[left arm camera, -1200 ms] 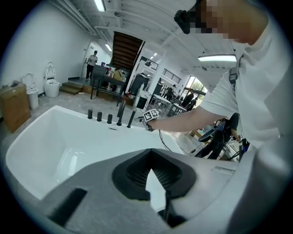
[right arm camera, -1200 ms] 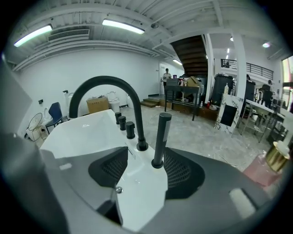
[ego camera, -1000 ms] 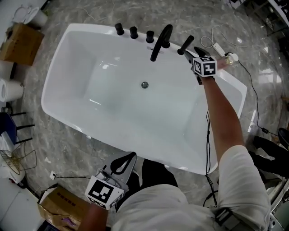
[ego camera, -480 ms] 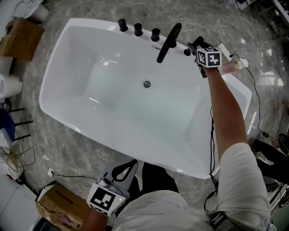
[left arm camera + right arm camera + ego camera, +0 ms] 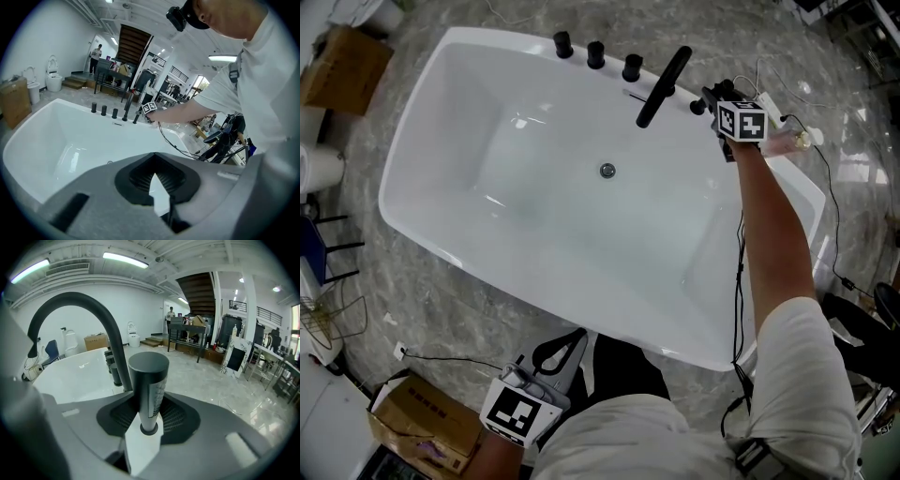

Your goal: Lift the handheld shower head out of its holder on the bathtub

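Note:
The handheld shower head is a dark upright cylinder that stands in its holder on the white bathtub's rim. My right gripper has just been closing and its ribbed pads now press on both sides of the shower head. The head view shows this gripper at the tub's far right rim, where the shower head is mostly covered. My left gripper is held low in front of the person's body, near the tub's near edge. Its jaws are shut and hold nothing.
A curved black spout rises just left of the shower head, with three black knobs further left along the rim. The tub has a drain. A cable hangs under the right arm. Cardboard boxes stand on the marble floor.
My right gripper has moved forward along the far rim onto the shower head beside the spout. The left gripper has stayed where it was.

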`<state>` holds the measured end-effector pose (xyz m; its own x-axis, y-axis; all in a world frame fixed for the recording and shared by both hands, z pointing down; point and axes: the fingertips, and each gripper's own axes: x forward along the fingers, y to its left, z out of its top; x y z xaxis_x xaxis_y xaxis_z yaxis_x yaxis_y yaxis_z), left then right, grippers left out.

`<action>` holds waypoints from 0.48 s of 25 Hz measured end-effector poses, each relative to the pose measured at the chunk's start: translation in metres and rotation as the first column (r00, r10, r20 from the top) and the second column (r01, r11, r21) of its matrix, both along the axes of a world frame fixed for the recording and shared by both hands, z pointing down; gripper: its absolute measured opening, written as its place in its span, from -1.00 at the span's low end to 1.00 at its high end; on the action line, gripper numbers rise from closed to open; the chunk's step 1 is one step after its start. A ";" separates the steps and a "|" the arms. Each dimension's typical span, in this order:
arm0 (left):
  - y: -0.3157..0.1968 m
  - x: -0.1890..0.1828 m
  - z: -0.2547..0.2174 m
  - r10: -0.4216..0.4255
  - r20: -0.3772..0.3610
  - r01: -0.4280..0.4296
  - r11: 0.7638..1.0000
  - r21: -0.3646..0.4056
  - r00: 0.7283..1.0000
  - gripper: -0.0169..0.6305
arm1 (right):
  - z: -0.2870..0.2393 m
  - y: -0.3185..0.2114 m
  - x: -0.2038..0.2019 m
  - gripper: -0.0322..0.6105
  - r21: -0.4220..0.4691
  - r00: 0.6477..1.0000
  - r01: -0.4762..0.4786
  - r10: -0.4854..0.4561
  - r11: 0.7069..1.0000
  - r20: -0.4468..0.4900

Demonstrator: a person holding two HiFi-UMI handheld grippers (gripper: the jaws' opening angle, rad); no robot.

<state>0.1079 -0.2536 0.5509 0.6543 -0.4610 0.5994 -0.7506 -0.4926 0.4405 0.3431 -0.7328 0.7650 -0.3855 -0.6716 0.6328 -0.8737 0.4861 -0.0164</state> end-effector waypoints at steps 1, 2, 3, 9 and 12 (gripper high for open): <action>0.000 -0.001 -0.001 0.002 -0.001 -0.002 1.000 0.006 1.000 -0.93 | -0.001 0.002 0.000 -0.44 -0.001 1.000 0.004 -0.004 1.000 -0.007; 0.000 -0.002 -0.002 0.003 -0.003 -0.003 1.000 0.013 1.000 -0.93 | -0.002 0.003 0.000 -0.44 0.000 1.000 0.005 -0.005 1.000 -0.013; 0.000 -0.002 -0.003 0.003 -0.006 -0.003 1.000 0.019 1.000 -0.93 | -0.004 0.004 0.001 -0.44 0.001 1.000 0.003 -0.003 1.000 -0.015; 0.003 -0.006 -0.012 -0.010 -0.017 0.011 0.999 0.048 1.000 -0.93 | -0.024 0.013 -0.002 -0.45 0.024 1.000 0.002 -0.002 1.000 -0.016; 0.006 -0.007 -0.018 -0.010 -0.023 0.012 0.998 0.069 1.000 -0.93 | -0.038 0.017 -0.002 -0.45 0.038 1.000 -0.001 0.002 0.999 -0.016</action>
<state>0.1014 -0.2481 0.5326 0.6623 -0.5080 0.5507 -0.7461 -0.5144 0.4228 0.3409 -0.7158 0.7271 -0.3744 -0.6958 0.6130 -0.8746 0.4846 0.0160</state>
